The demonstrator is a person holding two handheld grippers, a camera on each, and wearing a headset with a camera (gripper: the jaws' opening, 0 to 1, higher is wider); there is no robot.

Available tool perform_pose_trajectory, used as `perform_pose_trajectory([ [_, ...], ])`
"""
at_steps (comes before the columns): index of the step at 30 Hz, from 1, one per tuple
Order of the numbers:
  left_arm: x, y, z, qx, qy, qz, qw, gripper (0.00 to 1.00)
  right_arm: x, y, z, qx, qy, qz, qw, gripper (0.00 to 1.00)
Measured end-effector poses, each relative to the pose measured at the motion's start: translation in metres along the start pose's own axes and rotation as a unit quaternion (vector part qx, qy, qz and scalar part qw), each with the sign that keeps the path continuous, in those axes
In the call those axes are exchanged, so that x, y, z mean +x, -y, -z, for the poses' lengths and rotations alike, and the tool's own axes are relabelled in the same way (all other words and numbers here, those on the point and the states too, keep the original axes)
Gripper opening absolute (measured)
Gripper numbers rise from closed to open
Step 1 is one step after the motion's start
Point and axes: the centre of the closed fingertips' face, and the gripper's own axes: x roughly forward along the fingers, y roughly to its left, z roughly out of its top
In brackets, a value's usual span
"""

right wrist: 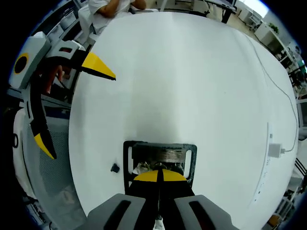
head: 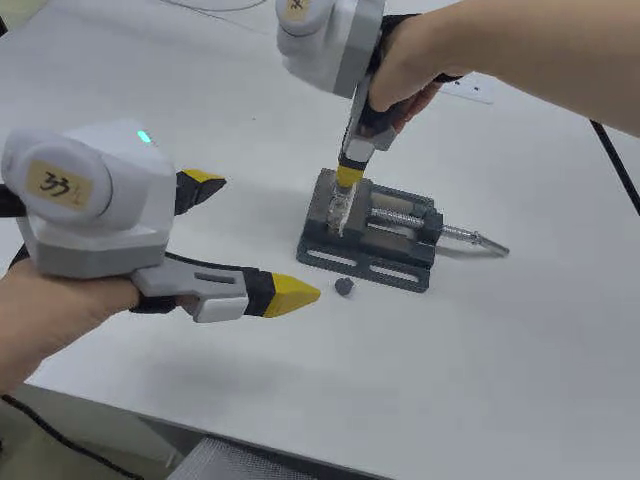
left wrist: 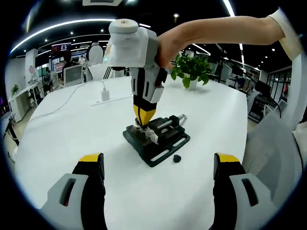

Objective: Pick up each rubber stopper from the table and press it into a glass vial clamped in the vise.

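Observation:
A dark metal vise [head: 330, 256] stands mid-table with a clear glass vial [head: 337, 210] clamped upright in it. My right gripper [head: 348, 178] points straight down onto the vial's top, its yellow tips shut together; I cannot see anything between them. In the right gripper view the shut tips [right wrist: 158, 176] cover the vial above the vise [right wrist: 127, 154]. One small dark rubber stopper [head: 344, 287] lies on the table just in front of the vise. My left gripper [head: 255, 238] hovers open and empty to the left of it. From the left gripper view, the stopper [left wrist: 177, 158] lies by the vise [left wrist: 163, 143].
The vise's screw handle [head: 478, 240] sticks out to the right. A white plug with its cable [left wrist: 105, 94] lies farther back on the white table [head: 520, 350]. A potted plant [left wrist: 192, 69] stands at the far side. The table's front edge runs close below the left gripper.

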Motion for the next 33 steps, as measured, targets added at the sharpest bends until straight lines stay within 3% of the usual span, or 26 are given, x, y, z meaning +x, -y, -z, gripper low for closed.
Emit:
perform_pose_trajectory([
  [1, 0.0, 0.001, -0.003, -0.001, 0.006, 0.003, 1.0, 0.94, 0.0, 0.003, -0.001, 0.007, 0.008, -0.003, 0.9999, 0.0],
  [2, 0.0, 0.002, -0.003, -0.007, 0.007, 0.005, 0.9999, 0.94, 0.0, 0.003, -0.001, 0.04, 0.022, -0.008, 0.9989, 0.0],
  [6, 0.0, 0.005, -0.006, 0.0, 0.009, 0.012, 0.9999, 0.94, -0.001, 0.007, -0.003, 0.021, 0.061, 0.001, 0.9979, 0.0],
  [8, 0.001, 0.005, -0.007, 0.0, 0.012, 0.013, 0.9998, 0.94, -0.004, 0.004, -0.001, 0.058, 0.082, -0.002, 0.9949, 0.0],
  [10, 0.002, 0.007, -0.006, 0.003, 0.009, 0.017, 0.9998, 0.94, -0.002, 0.012, -0.001, 0.028, 0.088, 0.005, 0.9957, 0.0],
  [12, 0.003, 0.01, -0.006, 0.004, 0.008, 0.02, 0.9998, 0.94, -0.003, 0.003, 0.001, -0.003, 0.091, 0.02, 0.9956, 0.0],
  [19, 0.002, 0.01, -0.01, 0.008, 0.016, 0.02, 0.9996, 0.94, -0.004, 0.006, -0.006, 0.007, 0.111, 0.021, 0.9936, 0.0],
  [26, -0.002, 0.008, -0.006, 0.007, 0.016, 0.018, 0.9997, 0.94, -0.005, 0.006, -0.007, -0.021, 0.112, 0.034, 0.9929, 0.0],
  [31, -0.004, 0.005, -0.003, 0.003, 0.014, 0.015, 0.9998, 0.94, -0.012, -0.016, -0.006, -0.026, 0.125, 0.023, 0.9916, 0.18],
  [33, -0.004, 0.002, -0.003, 0.003, 0.014, 0.012, 0.9998, 0.94, -0.012, -0.014, -0.006, -0.018, 0.139, 0.028, 0.9898, 0.26],
])
